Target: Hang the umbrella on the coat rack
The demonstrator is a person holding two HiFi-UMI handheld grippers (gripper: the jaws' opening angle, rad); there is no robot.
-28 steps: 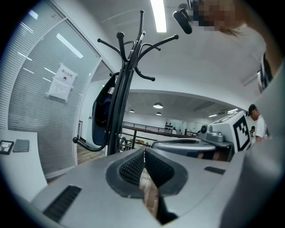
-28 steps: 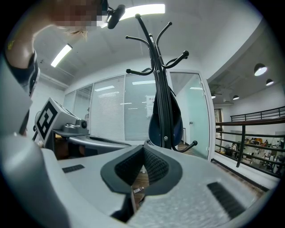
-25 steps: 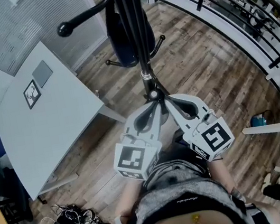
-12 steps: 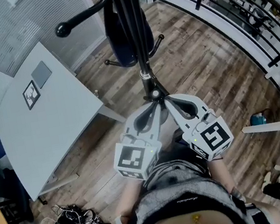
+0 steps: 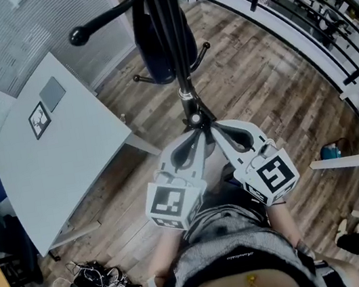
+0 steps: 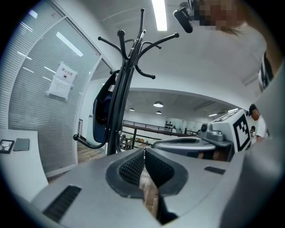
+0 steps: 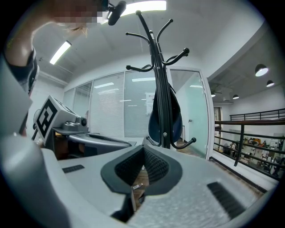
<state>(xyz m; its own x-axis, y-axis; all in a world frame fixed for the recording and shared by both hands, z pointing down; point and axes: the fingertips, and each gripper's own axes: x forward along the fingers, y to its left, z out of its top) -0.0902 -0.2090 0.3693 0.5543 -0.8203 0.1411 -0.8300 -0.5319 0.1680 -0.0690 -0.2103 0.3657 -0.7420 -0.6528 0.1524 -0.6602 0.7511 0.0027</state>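
Observation:
A dark blue umbrella (image 5: 150,41) hangs folded against the pole of the black coat rack (image 5: 175,51), beside one of the low hooks. It also shows in the left gripper view, umbrella (image 6: 102,111) on the rack (image 6: 121,89), and in the right gripper view, umbrella (image 7: 175,116) on the rack (image 7: 159,80). My left gripper (image 5: 198,133) and right gripper (image 5: 214,130) sit side by side in front of the person's chest, tips close to the pole. Both are shut with nothing between the pads, as the left gripper (image 6: 144,152) and right gripper (image 7: 143,149) show.
A grey table (image 5: 66,166) stands at the left, carrying a marker card (image 5: 40,120) and a grey pad (image 5: 54,94). Glass walls with blinds lie behind it. A black railing (image 5: 323,24) runs along the right. Cables and gear (image 5: 94,285) lie on the wooden floor at lower left.

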